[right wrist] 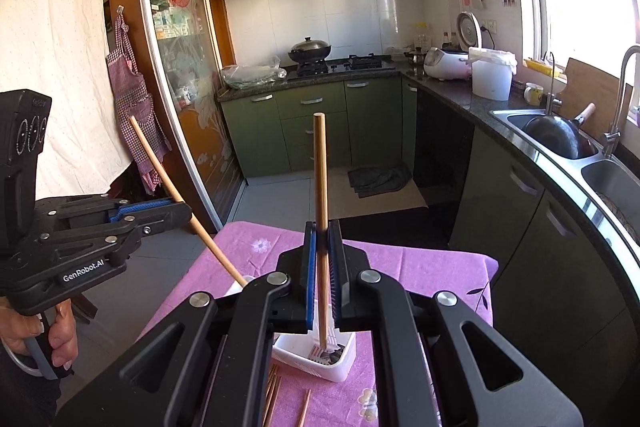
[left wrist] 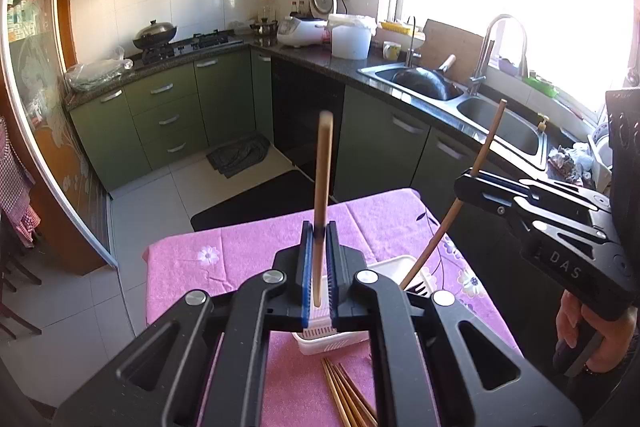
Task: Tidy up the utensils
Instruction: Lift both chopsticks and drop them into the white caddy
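My left gripper (left wrist: 319, 233) is shut on a wooden chopstick (left wrist: 323, 187) held upright over the white utensil basket (left wrist: 394, 263). My right gripper (right wrist: 322, 231) is shut on a second wooden chopstick (right wrist: 320, 187), its lower tip inside the basket (right wrist: 344, 359) among dark utensils. Each gripper shows in the other's view: the right one (left wrist: 466, 183) with its tilted chopstick (left wrist: 486, 143), the left one (right wrist: 182, 209) with its chopstick (right wrist: 160, 167). Several loose chopsticks (left wrist: 344, 395) lie on the pink tablecloth (left wrist: 240, 251) near me, also in the right wrist view (right wrist: 274, 391).
The small table with the pink floral cloth (right wrist: 420, 267) stands in a kitchen. Green cabinets (left wrist: 168, 115), a stove with a wok (left wrist: 154, 35), and a steel sink (left wrist: 424, 83) with a faucet line the far walls. A dark mat (left wrist: 256, 203) lies on the floor.
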`<state>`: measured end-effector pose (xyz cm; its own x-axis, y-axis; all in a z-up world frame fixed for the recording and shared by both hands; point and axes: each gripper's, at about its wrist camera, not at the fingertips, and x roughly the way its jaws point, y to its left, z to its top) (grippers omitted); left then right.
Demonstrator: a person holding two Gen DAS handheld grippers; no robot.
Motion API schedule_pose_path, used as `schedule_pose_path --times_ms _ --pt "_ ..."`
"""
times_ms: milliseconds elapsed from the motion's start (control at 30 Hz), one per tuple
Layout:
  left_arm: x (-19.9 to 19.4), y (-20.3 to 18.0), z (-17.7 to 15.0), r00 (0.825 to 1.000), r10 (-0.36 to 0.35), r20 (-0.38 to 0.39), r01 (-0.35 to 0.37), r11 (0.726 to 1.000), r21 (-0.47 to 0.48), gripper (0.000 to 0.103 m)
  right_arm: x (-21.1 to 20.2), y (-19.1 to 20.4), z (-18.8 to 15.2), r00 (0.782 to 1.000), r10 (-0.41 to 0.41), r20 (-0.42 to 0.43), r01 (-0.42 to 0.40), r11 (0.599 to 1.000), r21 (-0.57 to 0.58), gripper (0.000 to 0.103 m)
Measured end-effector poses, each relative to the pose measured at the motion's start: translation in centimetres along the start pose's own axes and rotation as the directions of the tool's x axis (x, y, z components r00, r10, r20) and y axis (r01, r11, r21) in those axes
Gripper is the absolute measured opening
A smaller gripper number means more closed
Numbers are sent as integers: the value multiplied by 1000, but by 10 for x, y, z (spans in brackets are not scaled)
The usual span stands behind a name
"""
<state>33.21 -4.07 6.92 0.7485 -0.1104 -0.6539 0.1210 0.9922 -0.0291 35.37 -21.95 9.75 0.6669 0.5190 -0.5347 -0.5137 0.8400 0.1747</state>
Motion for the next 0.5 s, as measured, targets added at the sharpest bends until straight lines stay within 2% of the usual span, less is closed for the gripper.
schedule_pose_path --times_ms 67,200,367,500 --pt "10 -1 -5 1000 -12 -29 12 1000 1 7 6 -2 -7 1000 20 -13 -20 1000 9 8" --pt "14 -5 -14 998 -12 -62 13 1000 15 19 3 1 -12 1000 20 -13 -20 1000 -7 8" --pt "-9 -5 -23 998 -6 -55 7 1000 13 22 -30 8 -20 999 19 27 -18 1000 -20 8" --pt "-29 -6 -44 998 -9 -64 9 1000 8 38 -63 15 -40 999 3 42 -2 999 -42 12"
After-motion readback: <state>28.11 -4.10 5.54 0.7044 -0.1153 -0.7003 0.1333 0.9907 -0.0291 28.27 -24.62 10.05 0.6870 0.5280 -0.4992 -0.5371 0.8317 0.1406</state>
